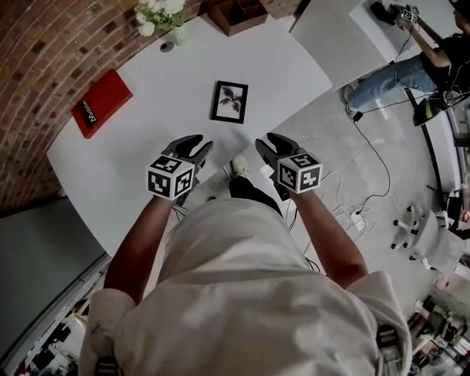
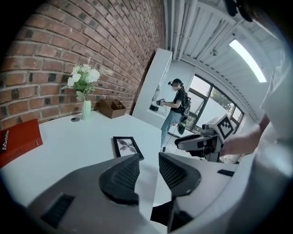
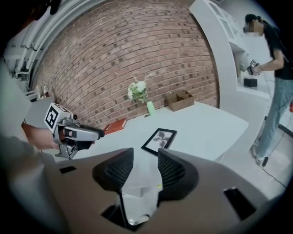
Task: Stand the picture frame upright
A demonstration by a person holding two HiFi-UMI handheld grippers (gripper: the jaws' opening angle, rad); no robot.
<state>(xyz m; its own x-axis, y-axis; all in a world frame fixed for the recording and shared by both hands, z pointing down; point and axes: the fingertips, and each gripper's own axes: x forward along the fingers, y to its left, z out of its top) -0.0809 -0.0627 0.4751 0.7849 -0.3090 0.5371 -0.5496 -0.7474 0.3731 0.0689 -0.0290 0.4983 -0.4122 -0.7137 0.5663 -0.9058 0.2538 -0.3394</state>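
The black picture frame point(image 1: 230, 101) with a leaf print lies flat, face up, on the white table point(image 1: 147, 147). It also shows in the left gripper view point(image 2: 127, 147) and in the right gripper view point(image 3: 159, 140). My left gripper point(image 1: 198, 149) hovers over the table's near edge, short of the frame, its jaws point(image 2: 149, 167) apart with nothing between them. To its right, just off the table edge, my right gripper point(image 1: 266, 145) points at the frame. Its jaws point(image 3: 145, 167) also stand apart and empty. Neither gripper touches the frame.
A red book point(image 1: 100, 103) lies at the table's left. A vase of white flowers point(image 1: 163, 15) and a brown box point(image 1: 236, 13) stand by the brick wall. A person point(image 1: 411, 66) stands at the far right, and cables point(image 1: 352, 213) trail on the floor.
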